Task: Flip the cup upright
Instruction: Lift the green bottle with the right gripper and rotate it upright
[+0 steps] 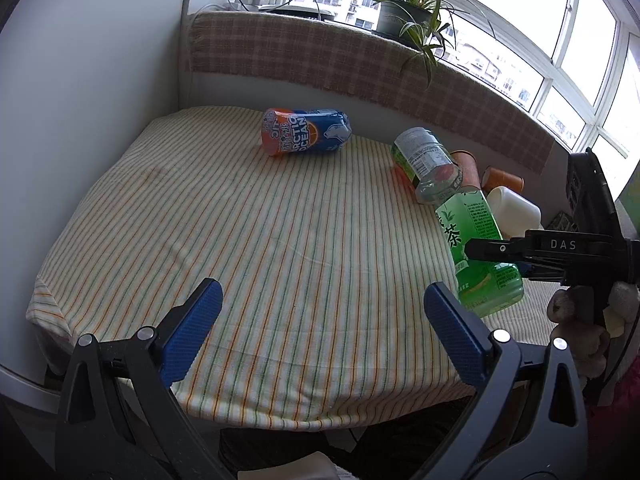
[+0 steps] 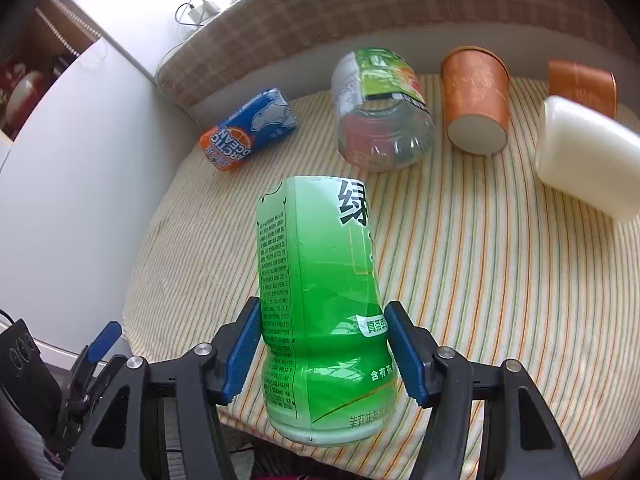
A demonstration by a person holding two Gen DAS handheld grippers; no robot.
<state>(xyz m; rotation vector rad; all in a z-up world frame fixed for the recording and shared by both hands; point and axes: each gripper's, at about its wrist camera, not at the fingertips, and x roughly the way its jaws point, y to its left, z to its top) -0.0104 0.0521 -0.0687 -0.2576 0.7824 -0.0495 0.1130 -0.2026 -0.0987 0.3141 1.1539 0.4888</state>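
Both of my tools are in view: my right tool [image 2: 320,350] is clamped on the lower body of a green cut-bottle cup [image 2: 320,300], holding it tilted above the striped-cloth counter [image 2: 480,280], while my left tool [image 1: 322,332] hangs wide open and empty over the counter's near edge. Farther back lie a blue and orange cup [image 2: 250,132], a clear green-labelled cup [image 2: 382,108], two orange paper cups [image 2: 474,100] and a white cup [image 2: 584,156], all on their sides.
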